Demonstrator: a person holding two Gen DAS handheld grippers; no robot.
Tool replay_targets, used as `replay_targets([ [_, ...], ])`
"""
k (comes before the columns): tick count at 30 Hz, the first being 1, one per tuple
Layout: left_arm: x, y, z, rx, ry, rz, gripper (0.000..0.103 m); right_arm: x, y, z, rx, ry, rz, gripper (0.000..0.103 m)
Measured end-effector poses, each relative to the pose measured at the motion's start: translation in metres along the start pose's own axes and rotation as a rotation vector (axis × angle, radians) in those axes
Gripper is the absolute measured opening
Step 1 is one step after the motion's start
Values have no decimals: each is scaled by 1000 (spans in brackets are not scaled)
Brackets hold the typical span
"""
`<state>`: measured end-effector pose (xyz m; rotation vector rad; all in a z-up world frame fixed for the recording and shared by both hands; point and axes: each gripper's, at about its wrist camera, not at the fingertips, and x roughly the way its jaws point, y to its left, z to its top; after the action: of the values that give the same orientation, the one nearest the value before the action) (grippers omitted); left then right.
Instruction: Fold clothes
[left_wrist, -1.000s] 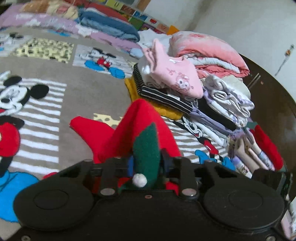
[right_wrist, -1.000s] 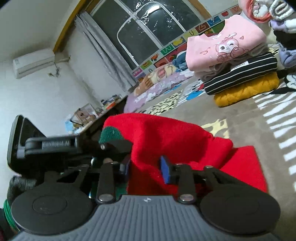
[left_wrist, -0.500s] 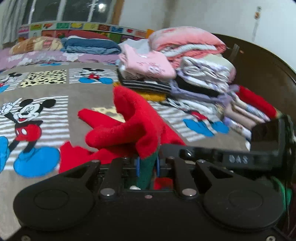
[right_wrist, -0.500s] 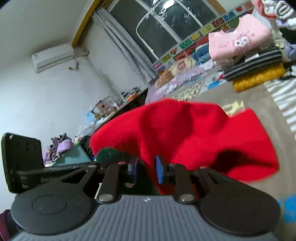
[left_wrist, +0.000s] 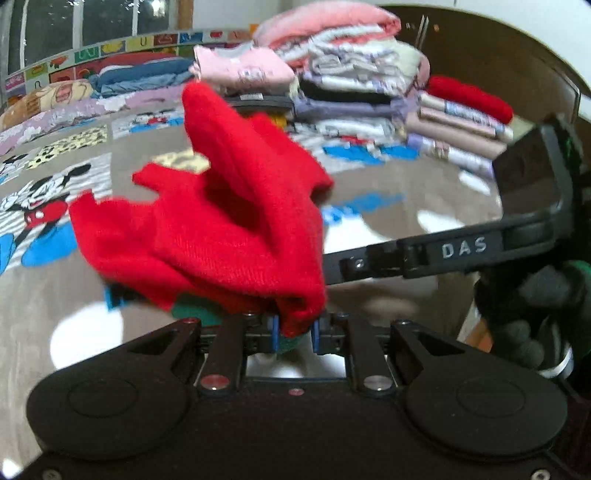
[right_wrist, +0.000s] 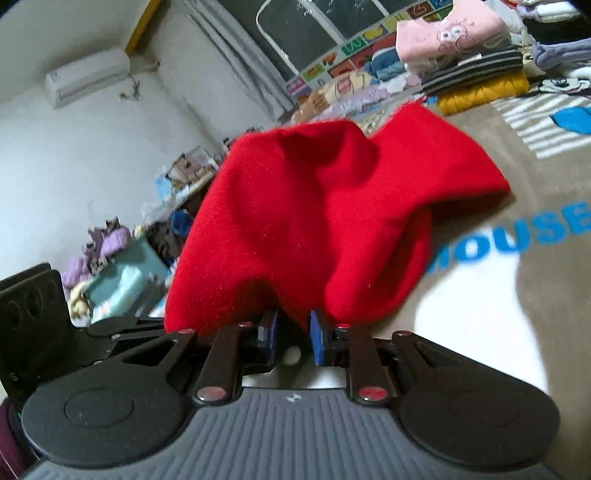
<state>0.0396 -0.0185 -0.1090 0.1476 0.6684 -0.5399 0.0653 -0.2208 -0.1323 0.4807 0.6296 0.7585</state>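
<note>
A red knit garment (left_wrist: 229, 229) with a green trim (left_wrist: 192, 312) hangs bunched between both grippers, partly lifted off the bed. In the left wrist view my left gripper (left_wrist: 293, 334) is shut on a folded red edge, the blue pads pinching it. In the right wrist view the garment (right_wrist: 314, 206) drapes over the fingers, and my right gripper (right_wrist: 291, 334) is shut on a lower edge of it. A black bar marked DAS (left_wrist: 461, 251), part of the right tool, reaches in beside the cloth from the right. The rest of the garment trails onto the blanket.
A Mickey Mouse blanket (left_wrist: 388, 184) covers the bed. Stacks of folded clothes (left_wrist: 351, 74) line its far side, seen in the right wrist view as a pink-topped pile (right_wrist: 461, 48). A gloved hand (left_wrist: 535, 306) holds the right tool. Room clutter (right_wrist: 122, 273) lies beyond the bed's edge.
The right gripper has closed on the red garment. Both grippers have pulled the garment up and toward the near side of the bed, so it now hangs bunched instead of lying spread.
</note>
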Motion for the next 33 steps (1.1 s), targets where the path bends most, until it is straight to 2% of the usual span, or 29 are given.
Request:
replay_targets([
  [3, -7, -1, -5, 13, 34, -20, 23, 1, 7, -13, -29, 64, -34, 22],
  [5, -15, 1, -7, 12, 38, -29, 51, -1, 13, -22, -43, 102, -53, 23],
  [6, -22, 4, -8, 1, 19, -29, 53, -4, 16, -25, -49, 116, -56, 23],
  [8, -35, 13, -8, -26, -6, -29, 53, -15, 25, -29, -71, 121, -67, 27],
  [10, -43, 25, -8, -76, -34, -18, 54, -28, 32, -27, -84, 106, -72, 36],
  [13, -53, 43, -7, -169, -90, -3, 54, -45, 36, -18, -63, 51, -63, 39],
  [15, -56, 51, -6, -222, -133, 20, 54, -55, 38, -8, -54, -6, -71, 42],
  [18, -56, 55, -2, -233, -166, 33, 54, -52, 49, 20, -97, -47, -88, 49],
  [21, -56, 63, 4, -254, -188, 10, 54, -44, 61, 52, -155, -80, -110, 57],
  [23, -64, 74, 4, -298, -234, -61, 54, -38, 70, 73, -192, -100, -124, 63],
  [25, -72, 86, 2, -329, -279, -130, 54, -22, 76, 94, -205, -99, -145, 68],
  [28, -73, 101, 1, -401, -318, -172, 55, 12, 88, 121, -255, -52, -183, 73],
  [30, -64, 110, 3, -445, -317, -171, 55, 38, 97, 137, -296, -6, -212, 74],
  [33, -48, 123, 6, -506, -310, -162, 55, 86, 106, 152, -371, 118, -274, 75],
])
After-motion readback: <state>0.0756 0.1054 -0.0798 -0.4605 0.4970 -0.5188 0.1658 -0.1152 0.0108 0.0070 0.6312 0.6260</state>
